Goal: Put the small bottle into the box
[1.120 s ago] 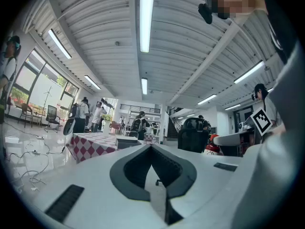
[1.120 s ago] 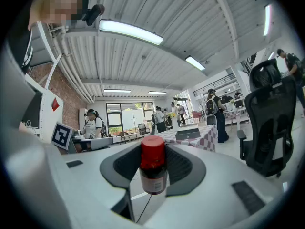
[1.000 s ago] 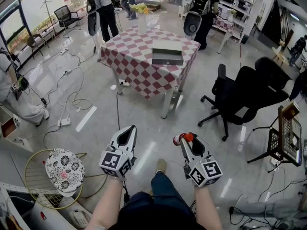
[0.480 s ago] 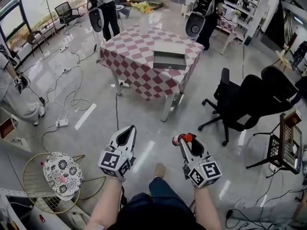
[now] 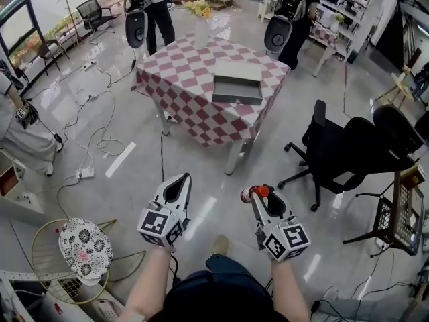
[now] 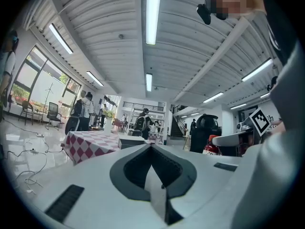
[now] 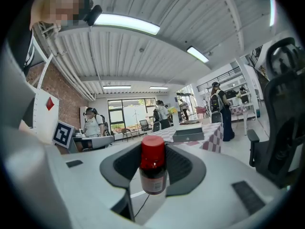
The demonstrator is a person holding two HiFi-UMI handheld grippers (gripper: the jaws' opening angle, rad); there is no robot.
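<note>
A small bottle (image 5: 254, 194) with a red cap sits upright between the jaws of my right gripper (image 5: 257, 196), which is shut on it; in the right gripper view the bottle (image 7: 153, 171) fills the gap. My left gripper (image 5: 183, 182) is shut with nothing in it, its tips meeting in the left gripper view (image 6: 152, 149). The grey open box (image 5: 237, 90) lies on the red-and-white checked table (image 5: 174, 79) well ahead of both grippers. The box also shows far off in the left gripper view (image 6: 131, 142) and the right gripper view (image 7: 188, 136).
A vase of flowers (image 5: 200, 27) stands at the table's far side. Black office chairs (image 5: 342, 146) stand right of the path. Cables (image 5: 100, 136) trail over the floor at left. A floral stool (image 5: 84, 247) is near left. People (image 5: 151, 5) stand beyond the table.
The table and box have drawn nearer and the floor has slid back under me. Both grippers keep their places in the head view, the bottle still in the right one.
</note>
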